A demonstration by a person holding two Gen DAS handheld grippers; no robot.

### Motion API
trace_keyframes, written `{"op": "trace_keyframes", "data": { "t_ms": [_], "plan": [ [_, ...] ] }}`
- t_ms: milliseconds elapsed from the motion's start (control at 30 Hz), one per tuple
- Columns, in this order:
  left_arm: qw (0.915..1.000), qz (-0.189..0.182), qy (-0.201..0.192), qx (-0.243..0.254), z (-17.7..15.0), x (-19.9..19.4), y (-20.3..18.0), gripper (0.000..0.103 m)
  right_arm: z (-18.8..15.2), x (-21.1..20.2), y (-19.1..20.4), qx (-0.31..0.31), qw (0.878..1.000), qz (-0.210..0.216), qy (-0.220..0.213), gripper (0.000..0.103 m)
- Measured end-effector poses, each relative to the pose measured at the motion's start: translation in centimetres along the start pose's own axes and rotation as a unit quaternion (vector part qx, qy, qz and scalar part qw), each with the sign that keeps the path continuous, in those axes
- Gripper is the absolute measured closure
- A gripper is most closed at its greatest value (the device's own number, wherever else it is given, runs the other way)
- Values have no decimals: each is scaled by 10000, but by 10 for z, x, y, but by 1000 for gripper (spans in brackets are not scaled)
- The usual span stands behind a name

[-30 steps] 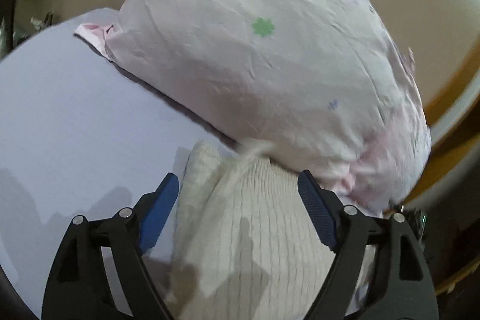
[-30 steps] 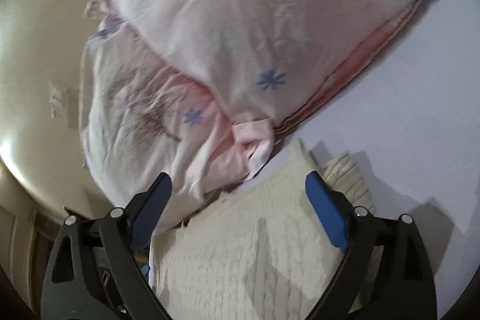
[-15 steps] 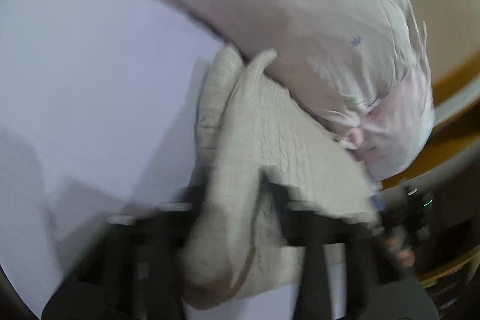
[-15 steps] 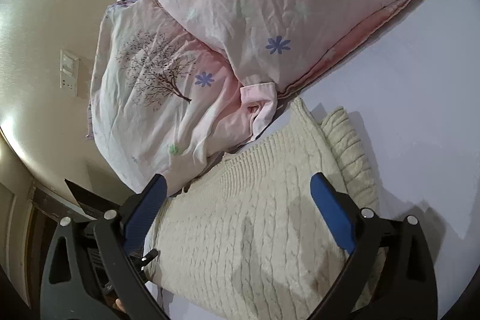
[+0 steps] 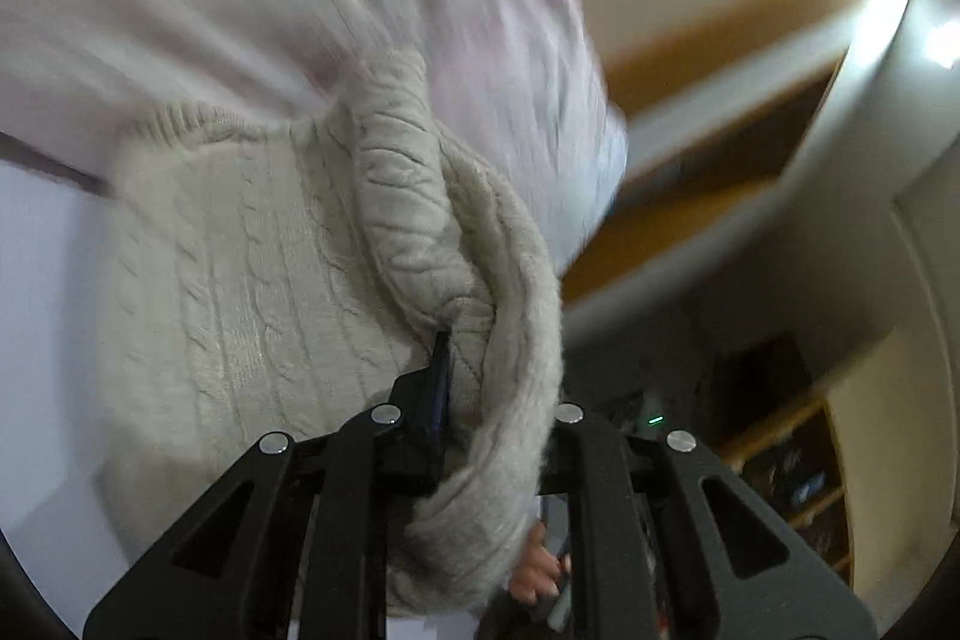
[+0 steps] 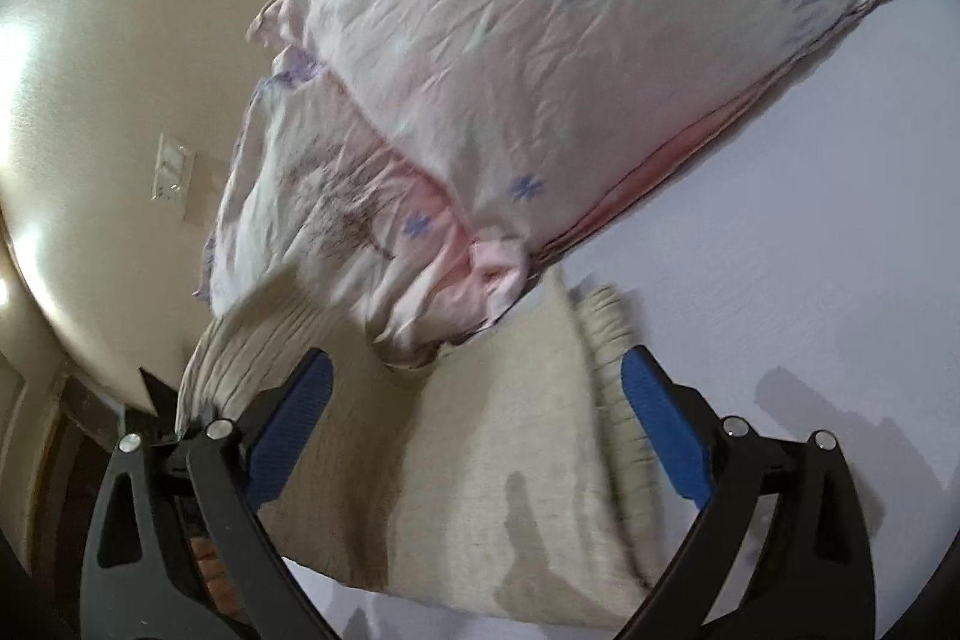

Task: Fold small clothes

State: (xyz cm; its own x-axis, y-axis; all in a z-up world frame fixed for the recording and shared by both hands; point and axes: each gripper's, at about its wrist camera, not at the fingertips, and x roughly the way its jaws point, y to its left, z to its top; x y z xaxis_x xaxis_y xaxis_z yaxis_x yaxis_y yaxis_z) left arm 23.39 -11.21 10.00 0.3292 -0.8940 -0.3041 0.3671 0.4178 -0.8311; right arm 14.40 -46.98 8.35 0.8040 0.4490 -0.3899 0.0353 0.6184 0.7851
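A cream cable-knit sweater lies on the pale lilac bed sheet against the pillows. My left gripper is shut on a bunched edge of the sweater and lifts that fold up; the knit wraps over and hides the fingertips. In the right wrist view the sweater lies flat below my right gripper, which is open with its blue pads spread over the knit and holds nothing.
Two pale pink flower-print pillows lie stacked just behind the sweater, against a cream wall with a light switch. A wooden bed frame and shelves show past the bed's edge.
My left gripper closed on the sweater's edge and pulled it up, turning toward the bed's side. My right gripper stayed open, backed off, then moved in over the sweater again.
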Motion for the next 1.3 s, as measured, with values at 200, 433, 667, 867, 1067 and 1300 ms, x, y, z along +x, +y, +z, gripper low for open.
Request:
{"op": "trace_keyframes", "data": {
  "t_ms": [200,433,667,867,1067,1300],
  "plan": [
    [9889,-427,1367,397,-42,98,-25,86,10,-9,-11,-90,9990,-384,222,6],
    [9920,1068,-231,639,-16,-29,3,31,13,35,-12,-44,9907,-484,1270,2],
    [9714,2326,450,177,-32,-14,56,22,2,79,-20,-55,9761,-721,2051,3],
    [9747,2150,607,80,-49,-7,62,16,-9,70,-24,-309,9748,-642,2112,39],
    [9823,1711,743,150,-42,-3,59,55,-18,65,6,-873,9793,-361,1789,70],
    [9687,2183,98,1180,-32,-91,38,50,-51,100,81,-2063,9594,-186,1914,66]
  ]
}}
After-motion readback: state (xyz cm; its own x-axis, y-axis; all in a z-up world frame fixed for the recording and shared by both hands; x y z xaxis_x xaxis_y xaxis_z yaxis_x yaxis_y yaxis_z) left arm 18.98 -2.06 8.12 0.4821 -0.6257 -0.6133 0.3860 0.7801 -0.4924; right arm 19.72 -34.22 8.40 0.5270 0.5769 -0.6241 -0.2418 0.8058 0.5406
